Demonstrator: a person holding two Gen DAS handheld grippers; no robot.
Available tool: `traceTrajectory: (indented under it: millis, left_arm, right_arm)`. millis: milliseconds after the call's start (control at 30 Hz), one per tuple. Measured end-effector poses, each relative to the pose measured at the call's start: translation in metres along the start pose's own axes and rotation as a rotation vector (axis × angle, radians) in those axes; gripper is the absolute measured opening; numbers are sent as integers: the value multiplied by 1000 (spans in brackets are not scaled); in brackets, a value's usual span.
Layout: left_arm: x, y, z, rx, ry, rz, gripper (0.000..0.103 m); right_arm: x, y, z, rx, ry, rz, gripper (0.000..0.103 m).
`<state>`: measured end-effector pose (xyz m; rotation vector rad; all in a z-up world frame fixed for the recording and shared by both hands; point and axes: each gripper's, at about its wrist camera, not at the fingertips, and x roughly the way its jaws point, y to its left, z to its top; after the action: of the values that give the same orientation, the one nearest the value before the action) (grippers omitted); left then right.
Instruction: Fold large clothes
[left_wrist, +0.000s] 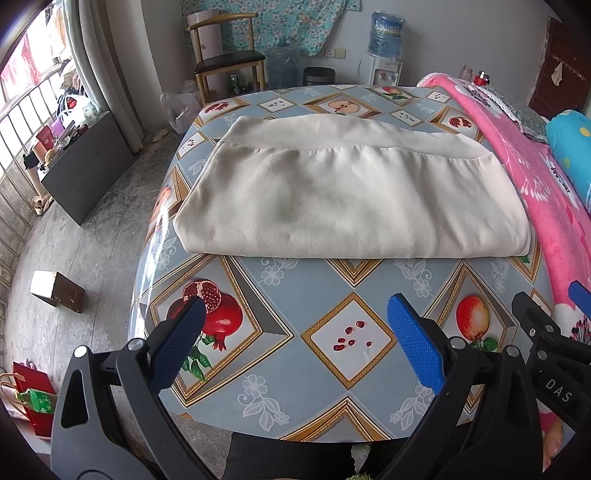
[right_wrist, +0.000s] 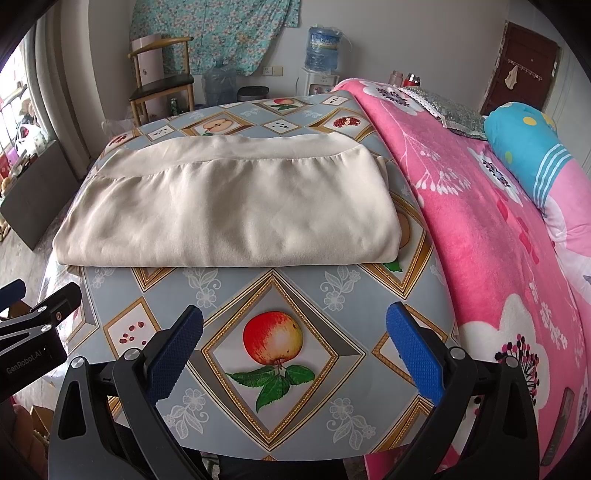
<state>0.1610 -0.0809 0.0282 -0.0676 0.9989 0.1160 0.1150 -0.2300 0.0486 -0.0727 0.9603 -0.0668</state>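
Both blue-padded black grippers, left gripper (left_wrist: 295, 317) and right gripper (right_wrist: 294, 325), hang spread wide, grasping nothing, above fruit-print grey tablecloth (left_wrist: 314, 288). Folded cream fabric garment (left_wrist: 343, 195) lies mid-table beyond them, beside pink floral blanket (right_wrist: 480, 221).

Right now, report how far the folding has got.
Done, it seems: the garment lies as a neat folded rectangle on the table, banded hem on top at the far side. In hand: nothing; left gripper and right gripper are open, short of the cloth. Left: perhaps one more fold, or nothing.
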Motion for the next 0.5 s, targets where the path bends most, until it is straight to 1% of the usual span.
traceTrajectory:
  millis: [500]
  left_arm:
    - [0, 1, -1, 0, -1, 0, 95]
  right_arm:
    - [0, 0, 0, -2, 0, -1, 97]
